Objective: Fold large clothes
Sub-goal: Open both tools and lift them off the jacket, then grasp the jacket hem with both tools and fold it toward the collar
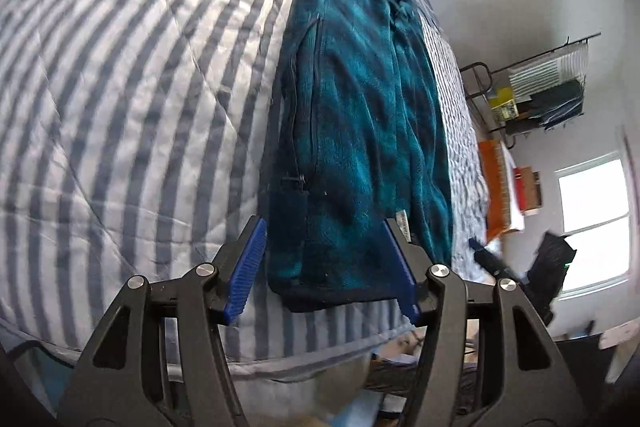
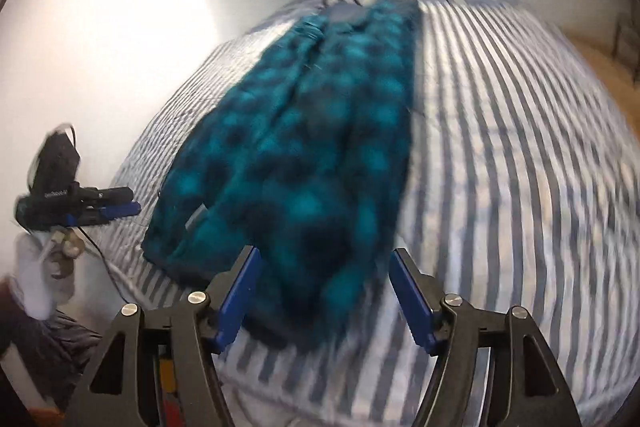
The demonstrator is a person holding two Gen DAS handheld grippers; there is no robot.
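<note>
**Teal fleece lies in a long fold on striped bed, both grippers released**

A bed (image 1: 120, 107) under a blue-and-white striped quilt fills both wrist views. Along it lies the fleece (image 1: 360, 115), a teal-and-dark plaid jacket folded lengthwise into a narrow strip that runs from the near edge of the quilt toward 12 o'clock, its dark collar at the far end. In the left wrist view the strip sits right of centre, with quilt spread wide toward 9 o'clock and a thin band of it toward 3 o'clock; its dark hem lies flat near the quilt's near edge, a zipped pocket along its 9 o'clock side and a small white label at its 3 o'clock side.

The left gripper (image 1: 324, 239) stands open over that hem. Its blue fingers (image 1: 248, 267) frame the fleece's near corner, one over the quilt just outside the 9 o'clock edge, the other by the label; whether either touches cloth cannot be told, and nothing is clamped.

The right gripper (image 2: 324, 267), in a blurred view, is likewise spread, its fingers (image 2: 238, 299) straddling the near end of the fleece (image 2: 296, 155) without pinching it. At 9 o'clock in that view the left gripper (image 2: 120, 209) appears beside the bed, held by a hand (image 2: 60, 251).

Beyond the bed, at 3 o'clock in the left view, stand a wire rack (image 1: 536, 87) with folded cloth and a bright window (image 1: 592, 219).
</note>
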